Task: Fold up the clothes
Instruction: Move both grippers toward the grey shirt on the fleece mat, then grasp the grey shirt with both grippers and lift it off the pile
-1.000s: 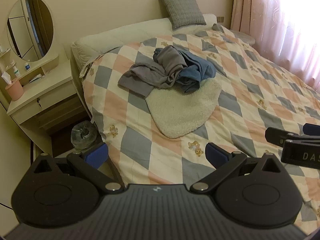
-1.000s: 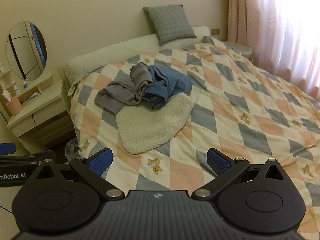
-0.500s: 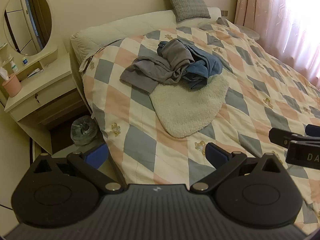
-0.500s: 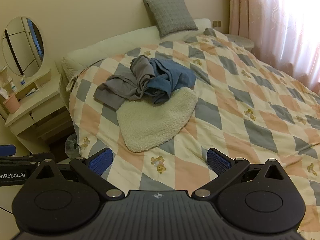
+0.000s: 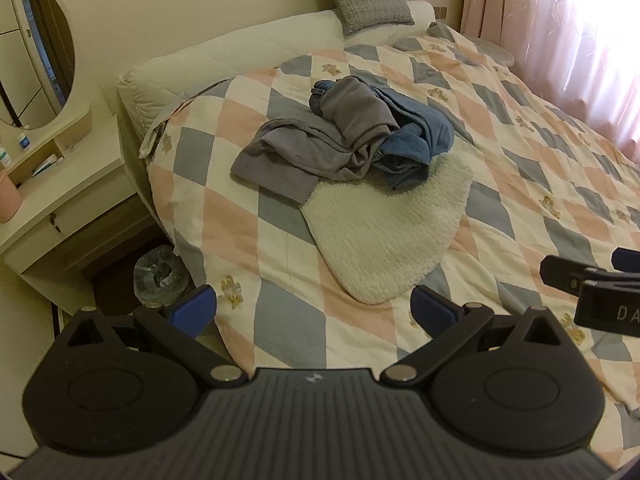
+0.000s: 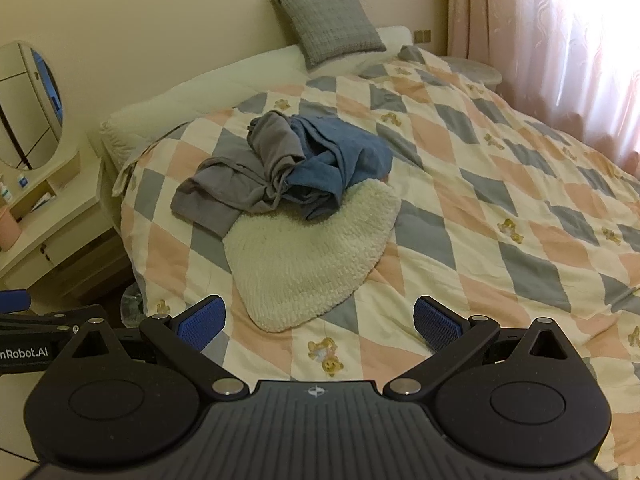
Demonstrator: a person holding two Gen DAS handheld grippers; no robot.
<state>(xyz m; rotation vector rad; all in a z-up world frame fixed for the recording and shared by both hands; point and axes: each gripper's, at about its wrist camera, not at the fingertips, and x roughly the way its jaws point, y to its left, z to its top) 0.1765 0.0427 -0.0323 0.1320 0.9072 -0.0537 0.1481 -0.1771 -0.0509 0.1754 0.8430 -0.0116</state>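
Left gripper (image 5: pixel 314 312) spread wide, nothing between its blue pads (image 5: pixel 194 312), hanging over the near left edge of the bed (image 5: pixel 520 184). Right gripper (image 6: pixel 320 322) likewise spread and empty, above the checked quilt (image 6: pixel 500 208) near its near edge. Heaped toward the bed's left side, well apart from both grippers: grey garment (image 6: pixel 224 192) tangled with blue garment (image 6: pixel 344 160), both lying partly on a cream fleece piece (image 6: pixel 308 256). Grey cushion (image 6: pixel 326 22) propped at the head edge. Beside the bed's left edge, a dressing table (image 5: pixel 68 196) with oval mirror (image 5: pixel 36 56).

Matte black left gripper (image 5: pixel 314 312) (ribbed housing, silver pivot screws), blue fingertip pads (image 5: pixel 192 311)
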